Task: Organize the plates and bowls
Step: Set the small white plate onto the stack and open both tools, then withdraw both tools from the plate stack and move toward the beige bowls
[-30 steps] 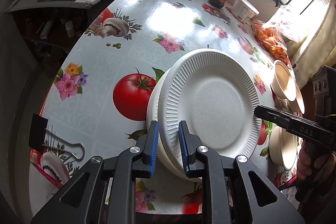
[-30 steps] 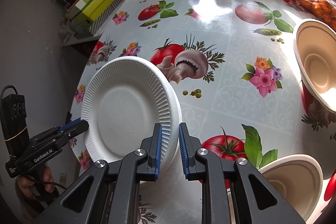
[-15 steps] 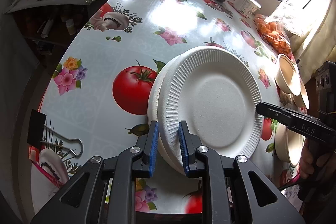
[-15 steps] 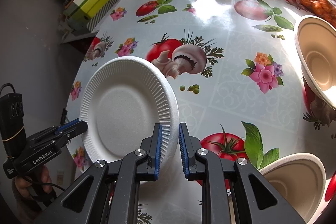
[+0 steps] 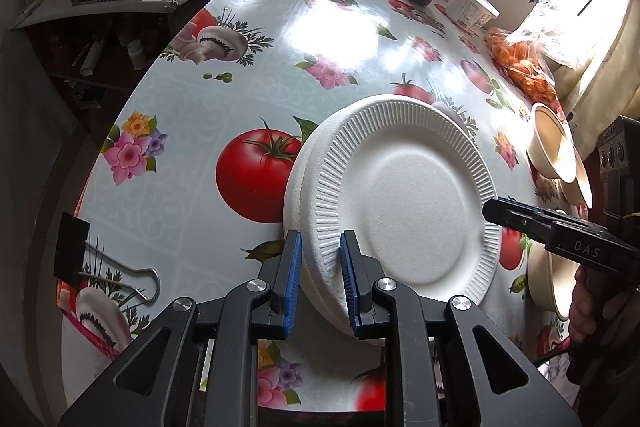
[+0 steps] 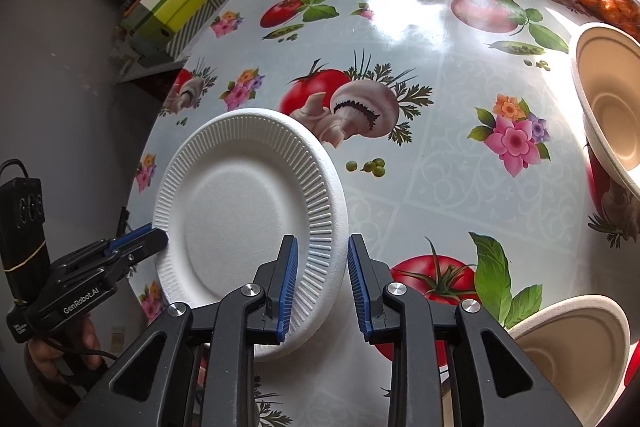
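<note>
Right jaws let go of the stacked plate; left grip unchanged

The left gripper [image 5: 320, 247] stays pinched on the near rim of the white ribbed foam plate [image 5: 404, 203], clamping it with the matching plate beneath [image 5: 296, 187] on the vegetable-print tablecloth [image 5: 240, 67]. The right gripper [image 6: 320, 247], clamped on the opposite rim a second ago, is opening. The rim sits between its blue pads [image 6: 356, 267], and the right pad is clear of it. The plate looks stacked, so the beige paper bowls [image 6: 608, 107] are probably next.
</note>
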A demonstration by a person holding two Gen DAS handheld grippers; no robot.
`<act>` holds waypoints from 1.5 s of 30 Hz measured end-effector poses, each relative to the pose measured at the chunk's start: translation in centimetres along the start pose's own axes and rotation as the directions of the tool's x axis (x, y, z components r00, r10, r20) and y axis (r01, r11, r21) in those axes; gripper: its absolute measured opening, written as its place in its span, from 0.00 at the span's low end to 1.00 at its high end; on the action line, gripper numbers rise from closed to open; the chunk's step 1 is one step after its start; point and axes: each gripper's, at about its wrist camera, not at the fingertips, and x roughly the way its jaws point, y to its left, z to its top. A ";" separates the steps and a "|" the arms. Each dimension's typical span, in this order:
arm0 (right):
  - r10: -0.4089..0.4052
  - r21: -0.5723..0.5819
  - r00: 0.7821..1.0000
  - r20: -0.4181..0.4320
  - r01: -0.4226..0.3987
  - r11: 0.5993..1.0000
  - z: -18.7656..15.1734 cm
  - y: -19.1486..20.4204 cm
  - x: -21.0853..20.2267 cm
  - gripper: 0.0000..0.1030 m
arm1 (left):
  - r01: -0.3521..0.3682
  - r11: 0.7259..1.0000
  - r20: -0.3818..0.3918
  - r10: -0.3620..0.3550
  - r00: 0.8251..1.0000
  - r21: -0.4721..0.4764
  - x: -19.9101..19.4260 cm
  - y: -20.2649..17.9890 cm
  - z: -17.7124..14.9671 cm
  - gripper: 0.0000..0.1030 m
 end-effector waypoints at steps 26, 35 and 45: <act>0.020 0.012 0.994 0.109 -0.022 1.000 0.0 -0.4 -3.8 0.38 | -0.008 0.999 0.127 0.003 0.992 0.045 -3.5 -1.7 0.8 0.39; 0.022 0.030 0.998 0.051 -0.024 0.999 -1.3 -0.7 -2.3 0.39 | 0.001 0.999 0.103 -0.004 0.995 0.034 -2.8 -1.7 0.0 0.39; 0.029 0.022 1.000 0.008 -0.029 0.999 -1.4 0.8 -0.3 0.39 | 0.008 1.000 0.094 -0.008 0.996 0.005 -2.4 -0.2 -0.7 0.39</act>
